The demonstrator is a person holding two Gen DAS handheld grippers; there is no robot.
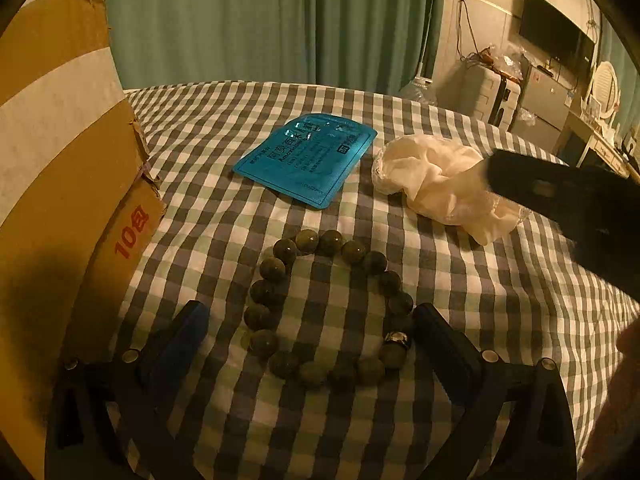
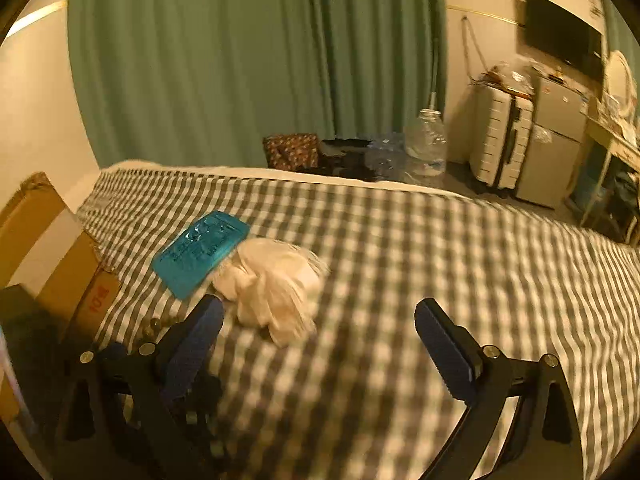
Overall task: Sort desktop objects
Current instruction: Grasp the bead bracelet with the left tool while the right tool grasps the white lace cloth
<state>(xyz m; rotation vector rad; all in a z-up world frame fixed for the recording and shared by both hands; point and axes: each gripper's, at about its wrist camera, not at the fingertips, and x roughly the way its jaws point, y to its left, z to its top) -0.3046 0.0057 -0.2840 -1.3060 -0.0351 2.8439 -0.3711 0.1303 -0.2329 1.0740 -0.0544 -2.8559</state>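
Three items unsorted on the bed: bead bracelet [image 1: 328, 308], blue blister pack [image 1: 308, 158], white cloth [image 1: 436, 188]; both tongs, left [image 1: 312, 334] and right [image 2: 318, 332], agape, empty.

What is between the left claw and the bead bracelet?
Nothing visible. The left claw is open, with the bead bracelet lying directly between its fingers on the checked cloth. The blue packet lies beyond it.
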